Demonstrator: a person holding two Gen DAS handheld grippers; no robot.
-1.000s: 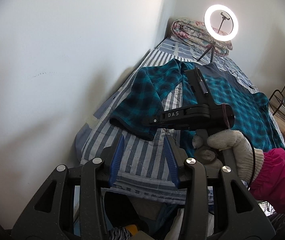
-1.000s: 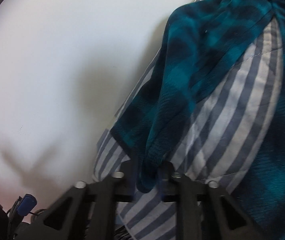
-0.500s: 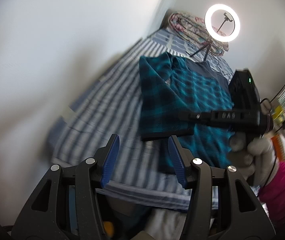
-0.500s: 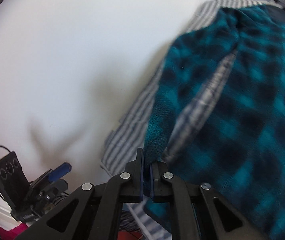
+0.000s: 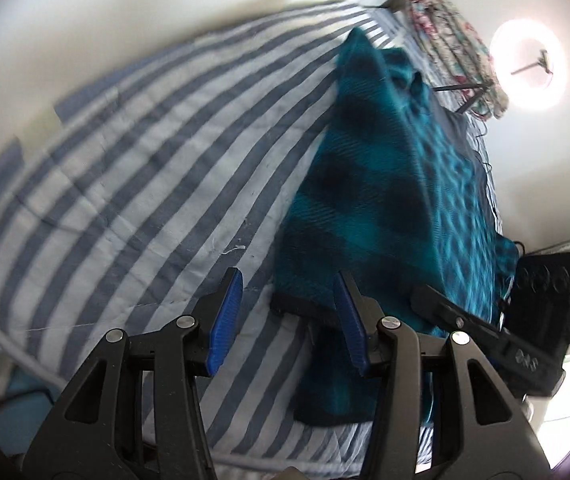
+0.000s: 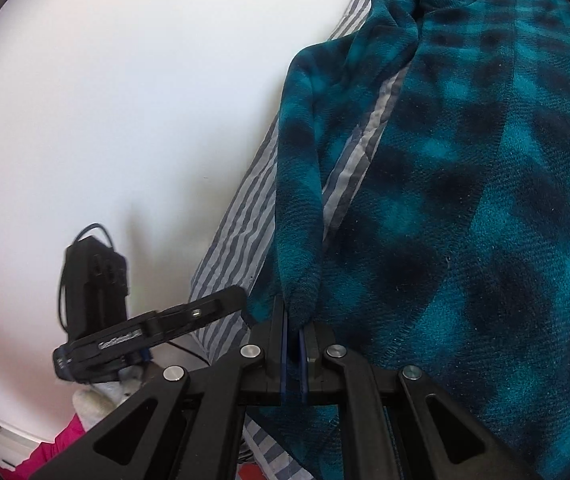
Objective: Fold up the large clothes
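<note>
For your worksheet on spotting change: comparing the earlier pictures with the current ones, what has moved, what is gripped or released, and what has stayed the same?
The right gripper, shut on the teal plaid fleece garment's sleeve cuff, has carried the sleeve from the striped quilt across onto the garment's body. The left gripper has swung down toward the garment's dark hem; its jaws have just been opening, with nothing between them. The quilt and ring light stayed put.

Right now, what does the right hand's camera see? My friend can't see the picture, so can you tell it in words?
The right gripper is pinched shut on a sleeve of a teal plaid fleece top spread over a striped bed cover. To the left, in front of a white wall, the left gripper reaches toward the bed edge.
</note>
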